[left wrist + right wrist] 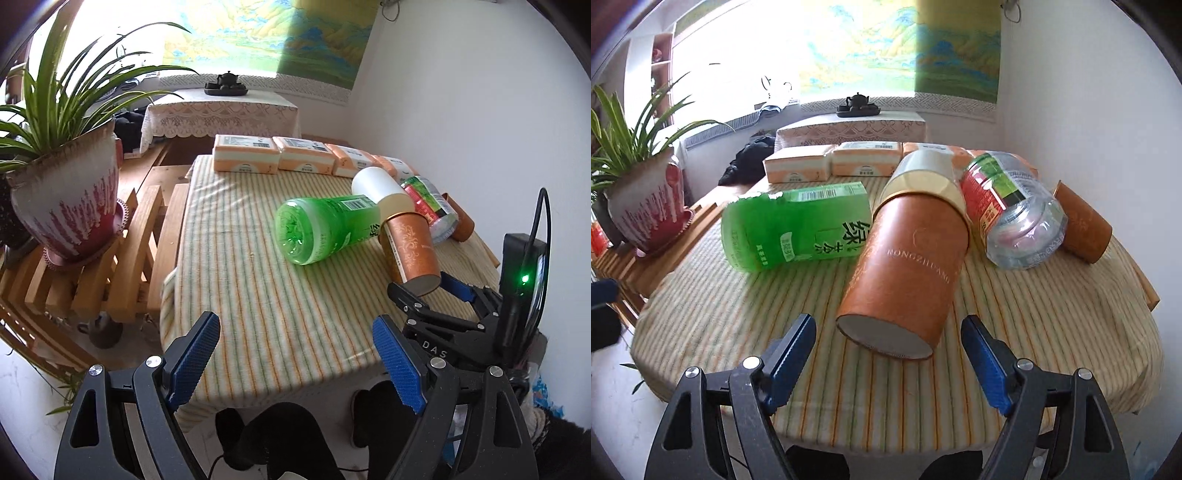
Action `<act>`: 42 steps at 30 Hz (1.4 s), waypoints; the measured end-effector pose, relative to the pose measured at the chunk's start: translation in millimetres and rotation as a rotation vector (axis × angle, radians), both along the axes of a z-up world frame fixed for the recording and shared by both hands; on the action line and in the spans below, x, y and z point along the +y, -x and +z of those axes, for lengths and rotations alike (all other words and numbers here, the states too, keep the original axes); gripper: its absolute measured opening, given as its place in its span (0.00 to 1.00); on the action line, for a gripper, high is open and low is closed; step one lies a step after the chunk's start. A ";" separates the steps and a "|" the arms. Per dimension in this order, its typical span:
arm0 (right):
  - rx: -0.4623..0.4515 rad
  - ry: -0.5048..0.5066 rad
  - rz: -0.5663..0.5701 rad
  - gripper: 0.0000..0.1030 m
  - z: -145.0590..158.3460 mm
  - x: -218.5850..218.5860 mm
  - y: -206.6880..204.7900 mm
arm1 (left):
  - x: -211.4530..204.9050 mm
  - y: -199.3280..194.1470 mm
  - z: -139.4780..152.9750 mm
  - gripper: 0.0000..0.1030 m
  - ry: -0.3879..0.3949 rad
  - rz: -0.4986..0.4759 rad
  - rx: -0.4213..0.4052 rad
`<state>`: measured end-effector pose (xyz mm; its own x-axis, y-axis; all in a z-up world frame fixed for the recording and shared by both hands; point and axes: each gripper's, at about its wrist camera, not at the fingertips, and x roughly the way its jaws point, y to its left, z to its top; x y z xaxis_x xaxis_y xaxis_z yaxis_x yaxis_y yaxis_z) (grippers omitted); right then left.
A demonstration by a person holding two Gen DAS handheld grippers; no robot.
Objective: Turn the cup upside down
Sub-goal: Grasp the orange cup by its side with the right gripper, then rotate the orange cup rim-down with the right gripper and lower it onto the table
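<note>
Blue-padded right hand-held gripper (888,360), jaws apart, faces the orange cardboard cylinder cup with cream band (908,266).

Approach step, by my reading: nothing is gripped yet. The cup lies tilted on the striped desk cloth (738,314), its flat end just beyond the open pads at 12 o'clock, green plastic bottle (798,225) at 10 o'clock. Next: straddle the body, close, rotate. Left hand-held gripper (295,363) hangs open, well apart.

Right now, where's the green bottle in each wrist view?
Left wrist: green bottle centre-right, lying on its side, base toward the camera.
Right wrist: green bottle left of centre, lying sideways.
Shared landmark: orange tube lying just right of it.
</note>
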<state>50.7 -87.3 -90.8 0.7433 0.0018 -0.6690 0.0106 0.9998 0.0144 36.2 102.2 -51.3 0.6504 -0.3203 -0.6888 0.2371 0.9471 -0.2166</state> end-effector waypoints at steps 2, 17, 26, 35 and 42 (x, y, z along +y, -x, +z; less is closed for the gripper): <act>-0.004 -0.001 -0.005 0.70 -3.1 -1.1 4.3 | 1.2 0.6 -0.6 0.85 0.002 0.000 0.000; -0.064 -0.037 -0.016 0.53 18.7 -28.3 22.5 | -7.7 -0.2 -9.9 0.85 0.009 -0.018 0.009; -0.084 -0.030 0.025 0.53 34.3 -39.0 28.7 | -11.0 3.8 -7.5 0.85 0.016 -0.026 0.007; -0.097 -0.014 0.092 0.52 58.0 -46.8 24.7 | -25.5 5.6 -3.9 0.85 0.009 -0.033 -0.006; -0.037 -0.050 0.174 0.52 71.9 -48.3 17.9 | -39.7 8.9 -2.7 0.85 -0.040 0.006 -0.041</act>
<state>32.8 -135.5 -18.9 0.7531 0.1650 -0.6368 -0.1639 0.9846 0.0613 27.3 62.5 -54.0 0.6803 -0.2890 -0.6736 0.2395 0.9562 -0.1684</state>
